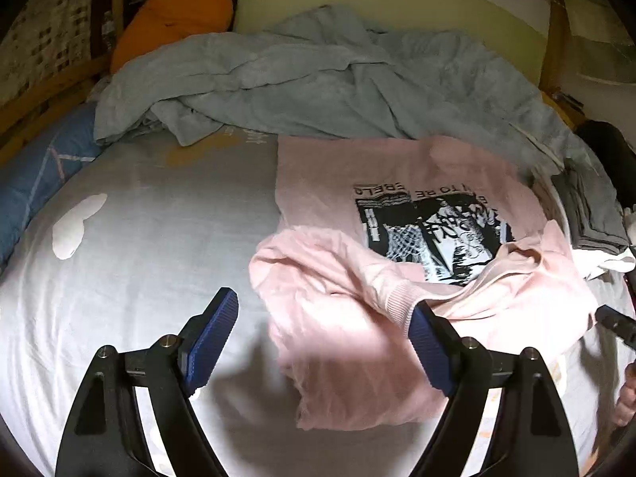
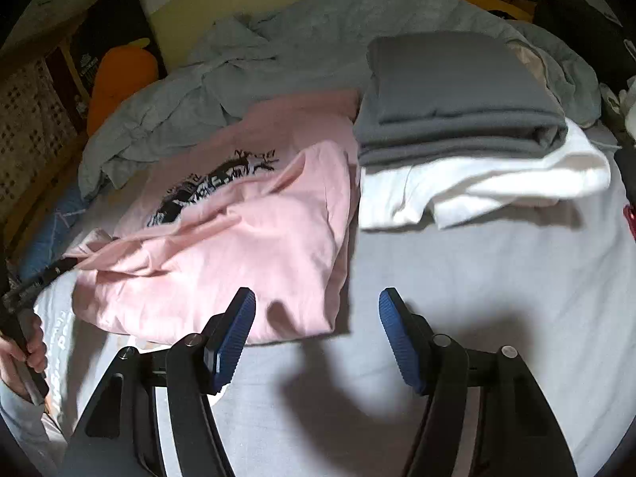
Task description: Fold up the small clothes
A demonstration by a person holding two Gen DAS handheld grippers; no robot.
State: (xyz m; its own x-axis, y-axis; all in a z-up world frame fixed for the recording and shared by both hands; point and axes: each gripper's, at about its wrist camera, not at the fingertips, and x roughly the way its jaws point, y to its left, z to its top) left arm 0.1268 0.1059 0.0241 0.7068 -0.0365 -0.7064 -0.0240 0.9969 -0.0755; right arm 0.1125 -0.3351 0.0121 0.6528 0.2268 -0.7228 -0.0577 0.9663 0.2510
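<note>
Pink T-shirt (image 1: 357, 183) lies print-up on the pale sheet (image 1: 139, 238), partly folded, its near edges bunched loosely, just beside the stack of grey (image 2: 457, 91) and white (image 2: 497, 175) folded clothes. Risk: the rumpled flaps may slump open or fold crooked if you pinch only one layer. Your left gripper (image 1: 324, 338) is angled down with its fingers wide apart, holding nothing, one pad at the ribbed collar. Your right gripper (image 2: 317, 338) is likewise tilted down, spread and empty, by the shirt's near corner.
</note>
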